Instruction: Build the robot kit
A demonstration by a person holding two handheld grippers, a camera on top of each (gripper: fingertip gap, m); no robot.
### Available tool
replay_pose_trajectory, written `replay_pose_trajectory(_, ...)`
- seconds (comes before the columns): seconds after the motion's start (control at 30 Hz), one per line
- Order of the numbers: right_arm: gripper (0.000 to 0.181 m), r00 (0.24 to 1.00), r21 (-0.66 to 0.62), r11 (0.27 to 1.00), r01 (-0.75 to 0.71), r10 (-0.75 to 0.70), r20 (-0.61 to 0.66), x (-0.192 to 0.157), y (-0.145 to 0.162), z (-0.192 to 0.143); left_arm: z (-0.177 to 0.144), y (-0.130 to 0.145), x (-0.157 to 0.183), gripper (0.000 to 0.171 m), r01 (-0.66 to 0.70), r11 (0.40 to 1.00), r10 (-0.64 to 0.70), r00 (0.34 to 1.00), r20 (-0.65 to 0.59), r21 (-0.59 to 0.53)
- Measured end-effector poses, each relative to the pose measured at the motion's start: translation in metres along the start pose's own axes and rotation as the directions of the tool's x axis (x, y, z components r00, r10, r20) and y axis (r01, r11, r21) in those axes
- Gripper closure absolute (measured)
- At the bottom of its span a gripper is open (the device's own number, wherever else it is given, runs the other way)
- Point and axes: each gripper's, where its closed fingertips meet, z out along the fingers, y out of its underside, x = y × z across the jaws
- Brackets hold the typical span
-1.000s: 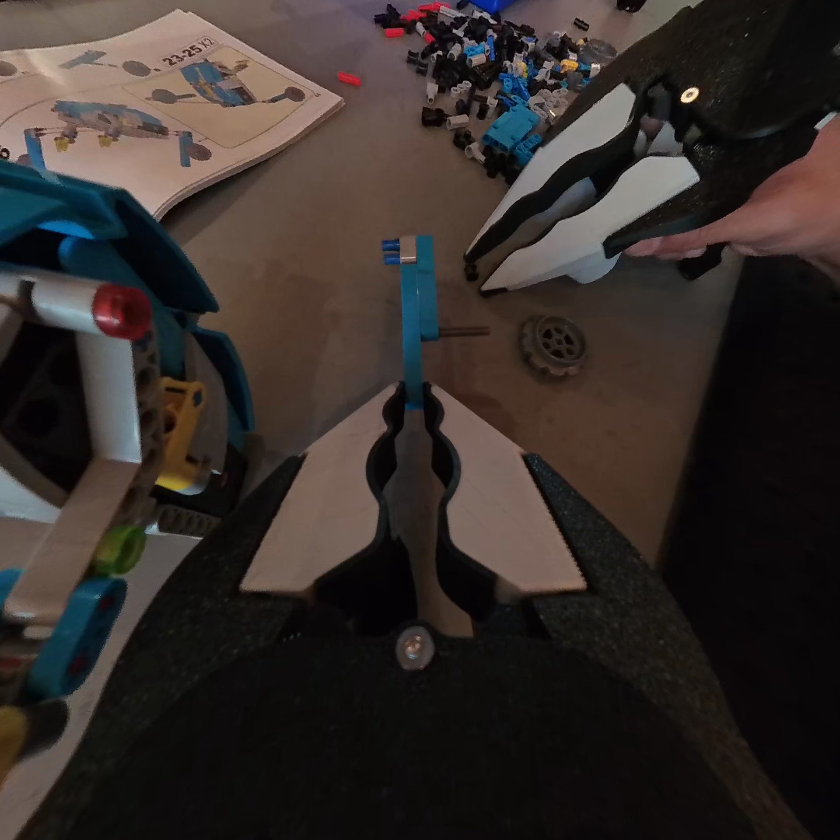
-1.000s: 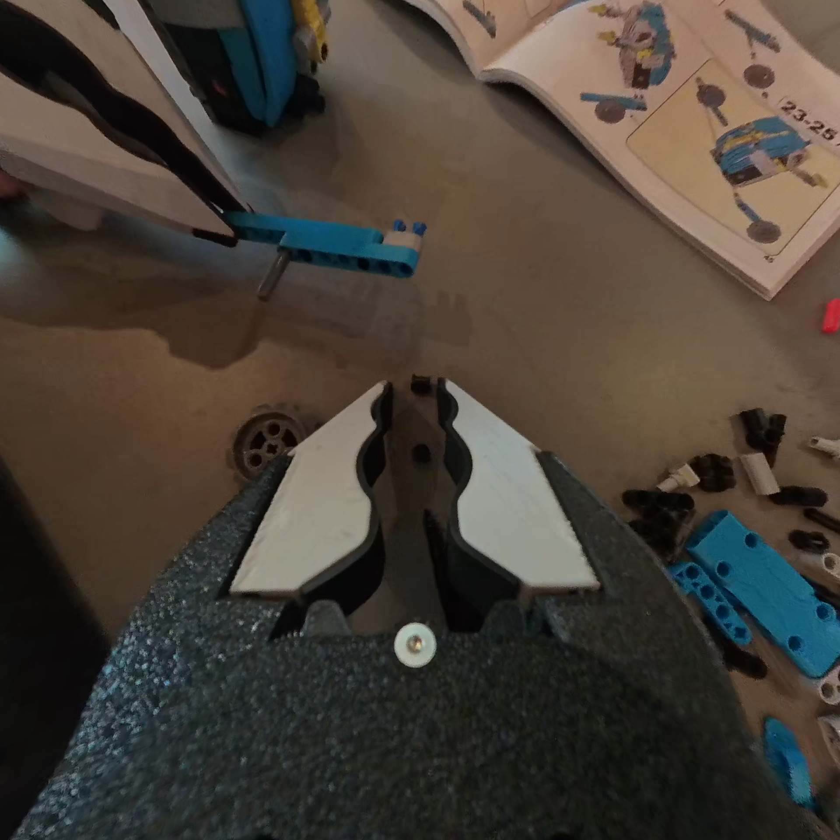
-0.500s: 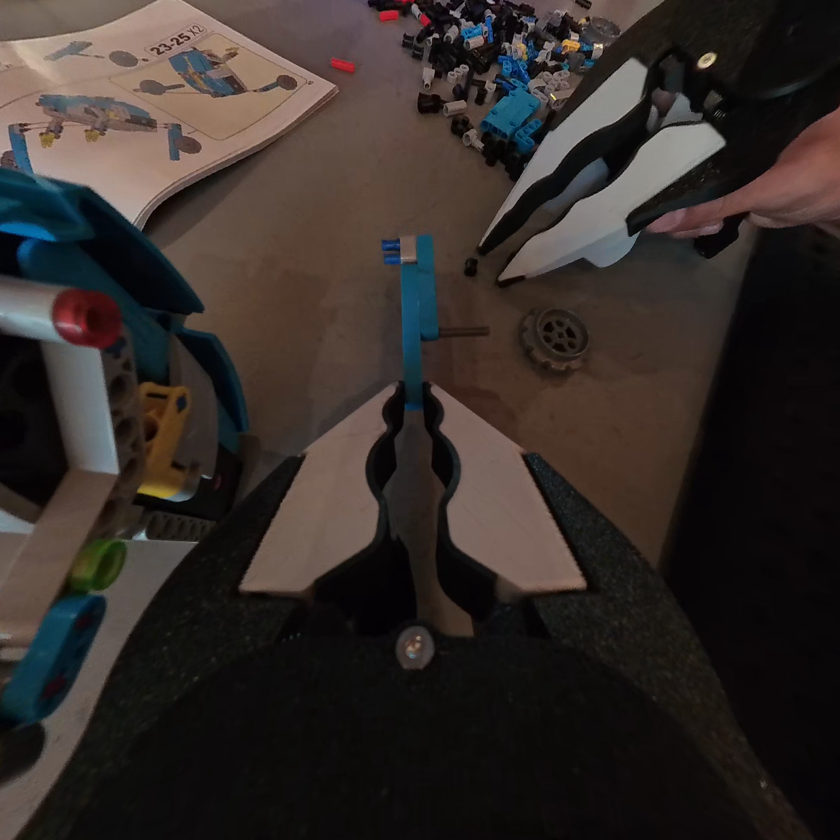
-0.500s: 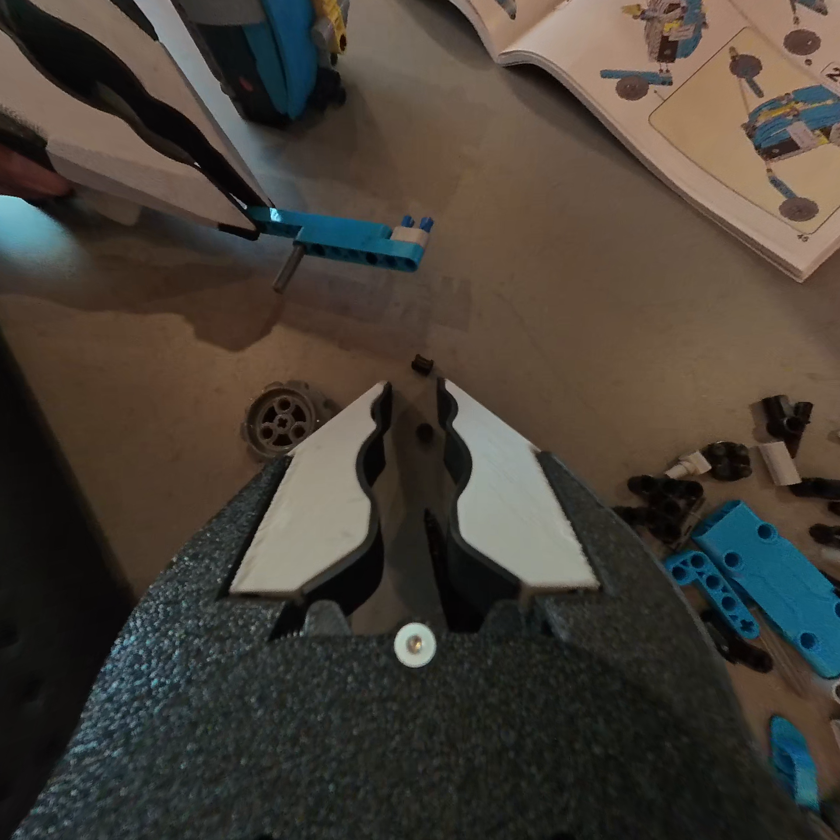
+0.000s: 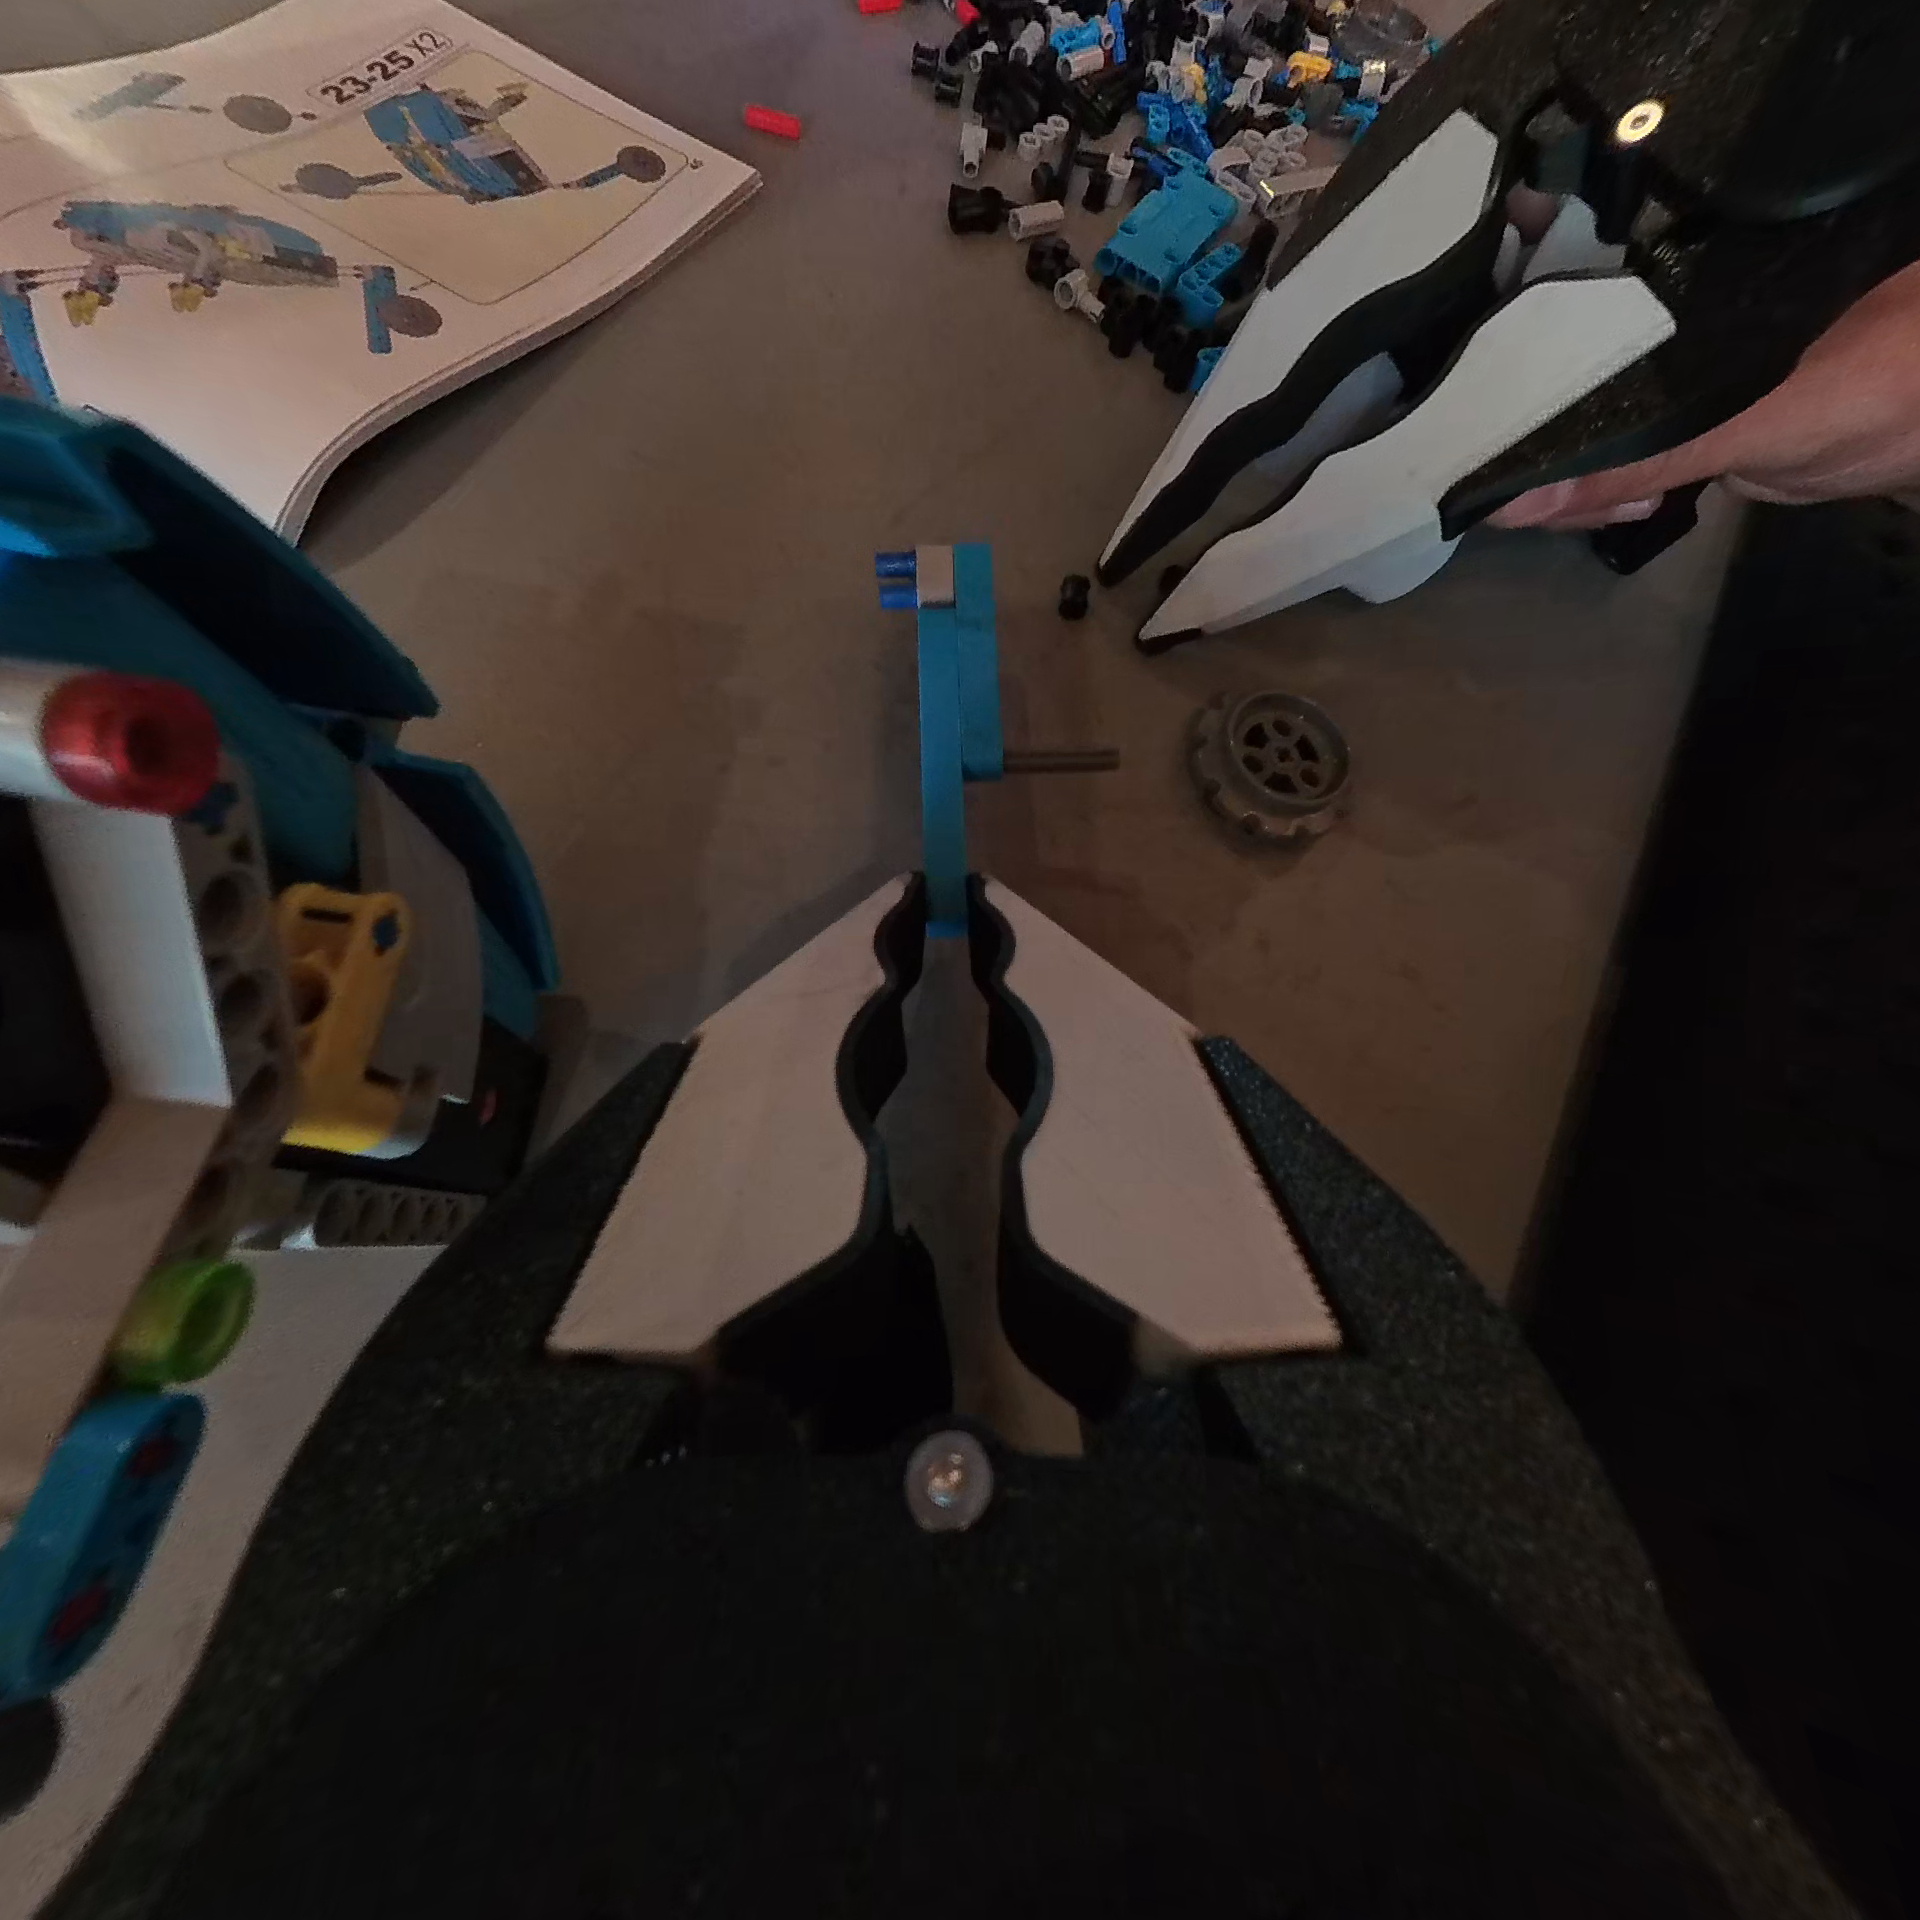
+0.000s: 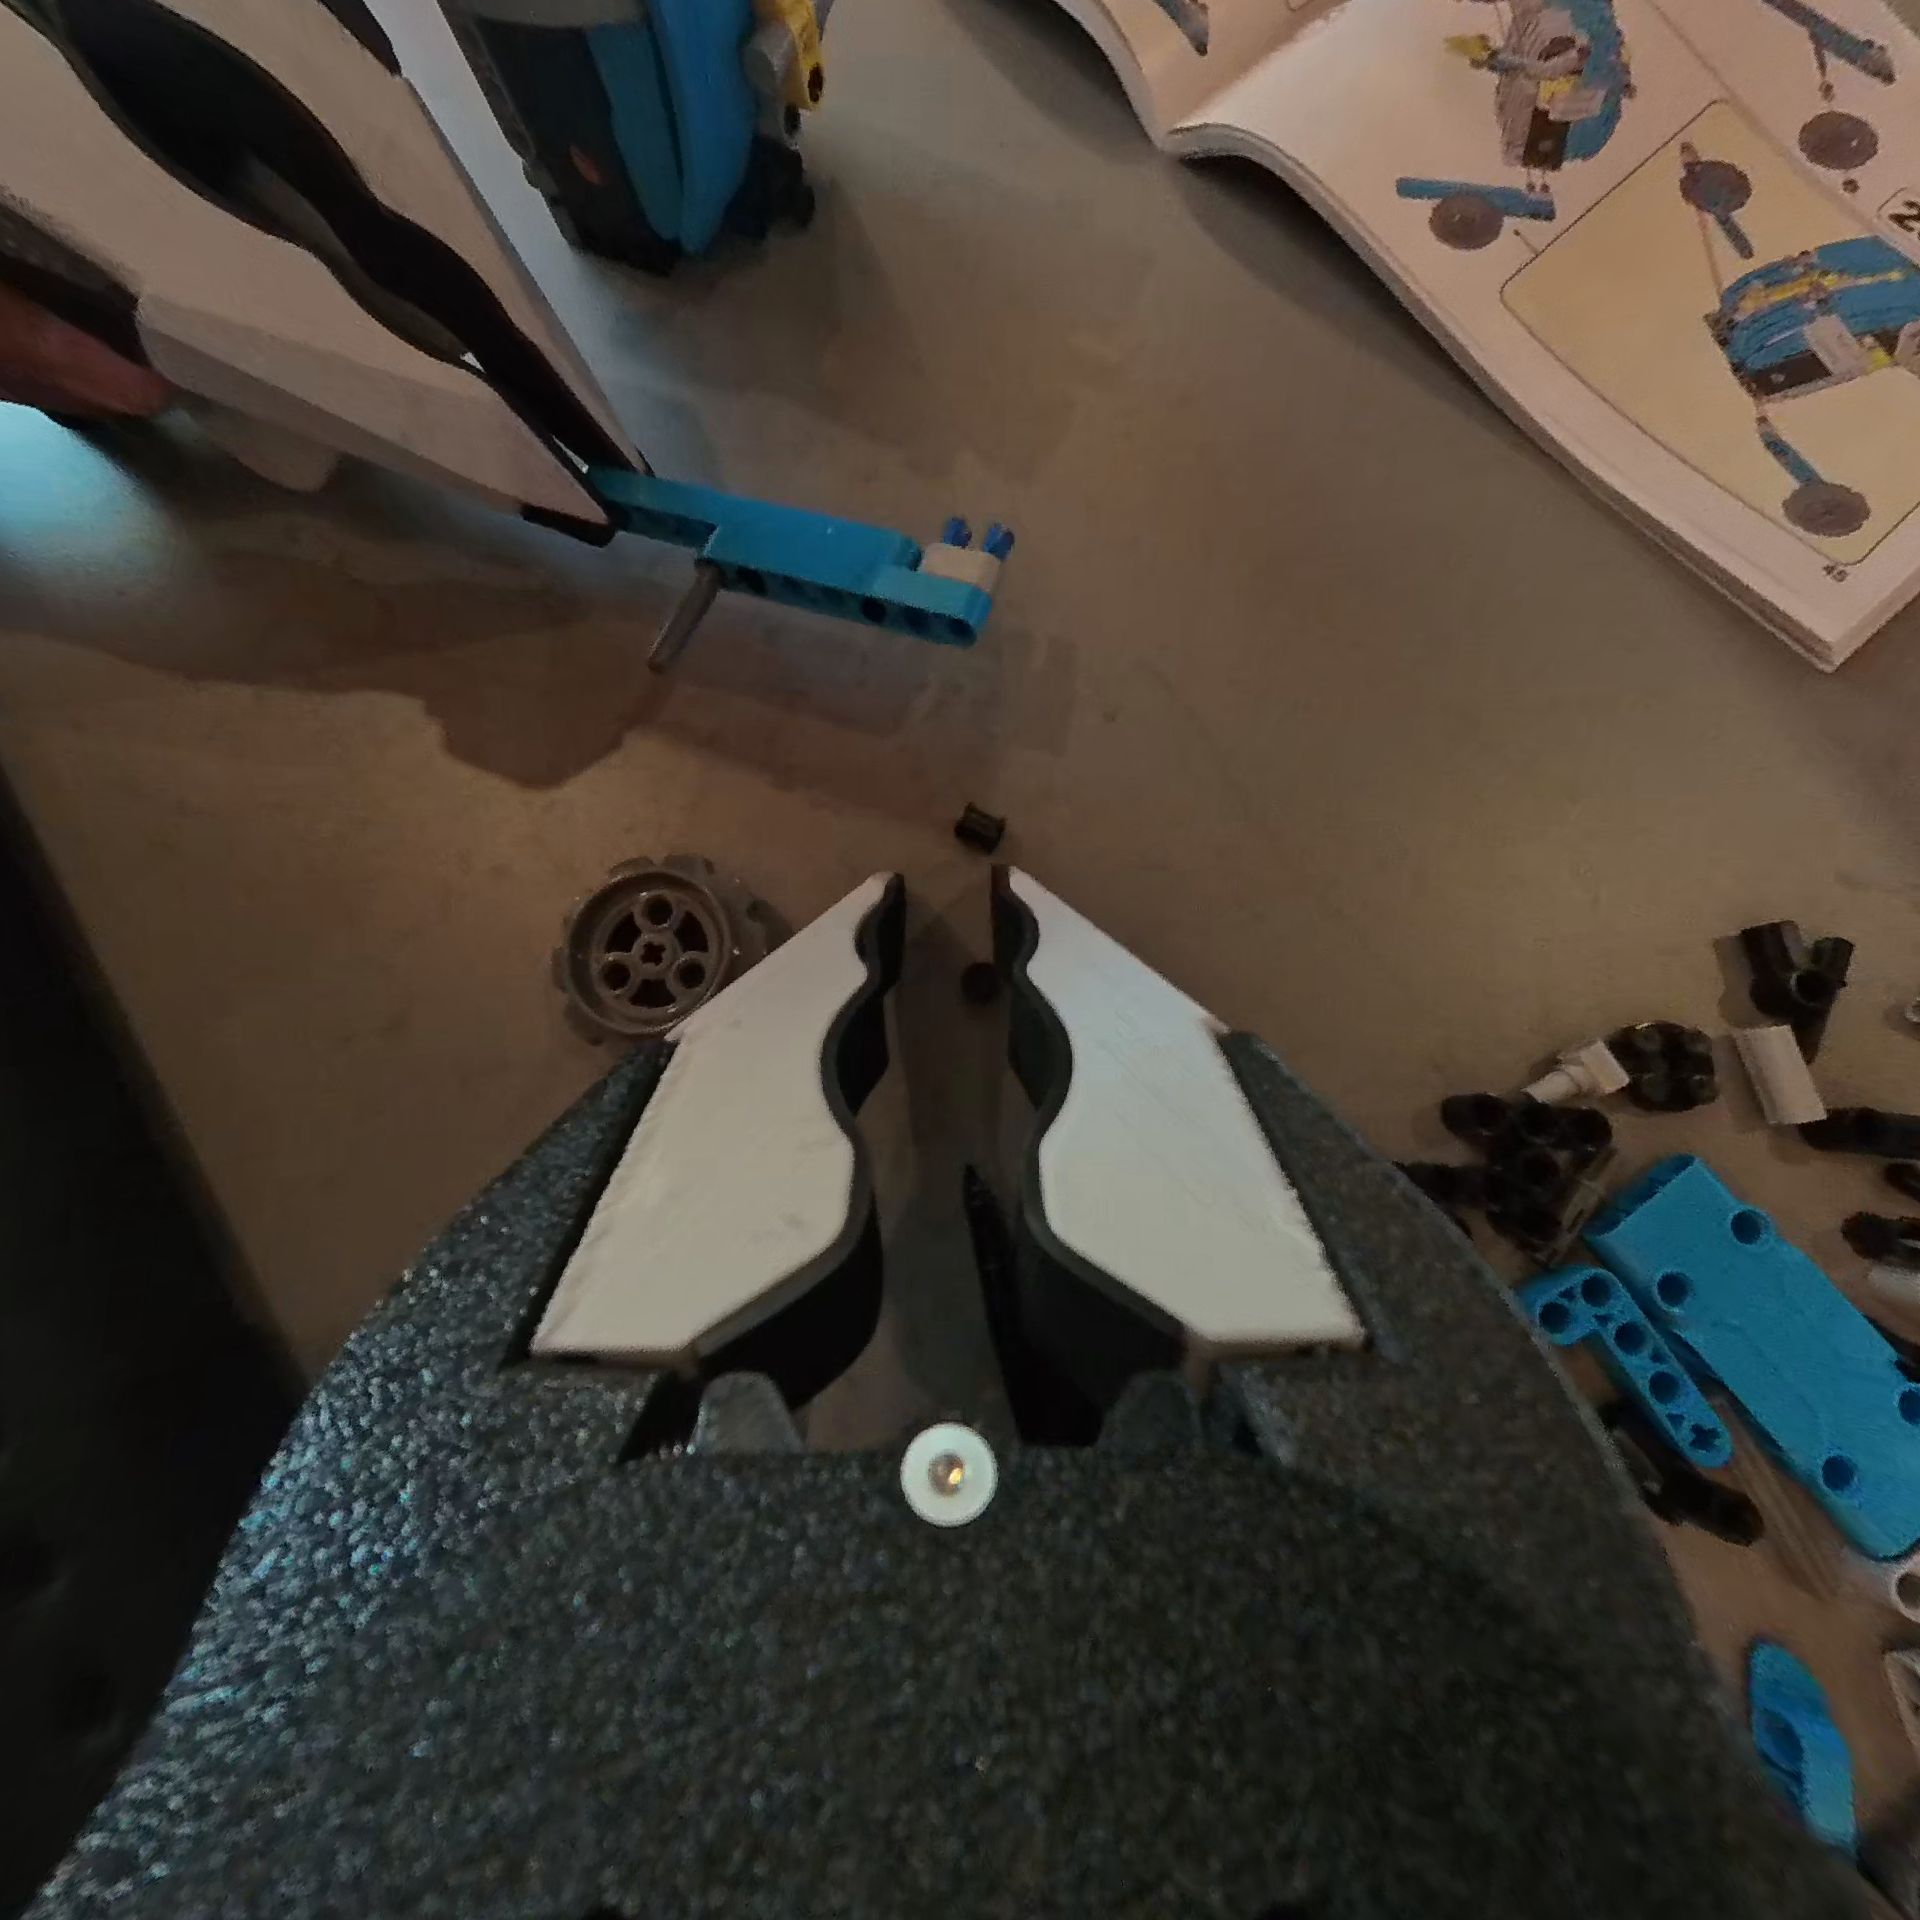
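The left gripper (image 5: 943,883) is pinched tight on the near end of a blue beam assembly (image 5: 954,727), which sticks straight out ahead of its tips, clear of the grey table (image 5: 727,520). It is two slim blue beams lapped side by side, the outer one showing a row of round holes in the right wrist view. At the far end sits a small white block (image 6: 958,561) with two dark-blue pin ends poking out, and a thin grey axle (image 5: 1060,761) juts sideways from the middle, toward the right gripper.

The right gripper (image 6: 948,883) holds nothing; its jaws stand a narrow gap apart, low over the table. Just ahead of its tips lies a tiny black bush (image 6: 980,825), not touched. Left of its fingers rests a grey toothed wheel hub (image 6: 652,954). To its right a heap of loose bricks (image 6: 1714,1299), blue, black and white, is scattered. Farther off ahead lies an open instruction booklet (image 6: 1610,260). Beside the left gripper, on its left, stands a half-built blue model (image 5: 208,883).
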Motion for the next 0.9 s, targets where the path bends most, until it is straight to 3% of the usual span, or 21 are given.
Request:
replay_pose_trajectory(0.23, 0.165, 1.0, 0.01, 1.0, -0.006, 0.006, 0.001, 0.001, -0.002, -0.002, 0.0, 0.0, 0.0, 0.164, -0.003, 1.0, 0.003, 1.0, 0.002, -0.002)
replay_pose_trajectory(0.43, 0.164, 0.996, 0.093, 0.994, -0.061, 0.055, 0.069, -0.005, -0.018, -0.01, 0.001, 0.001, 0.001, 0.164, -0.004, 1.0, 0.004, 1.0, 0.0, -0.006)
replay_pose_trajectory(0.9, 0.165, 0.99, 0.093, 0.989, -0.111, 0.103, 0.093, 0.005, -0.02, -0.013, 0.001, 0.002, 0.001, 0.164, -0.002, 1.0, 0.002, 1.0, -0.002, -0.015)
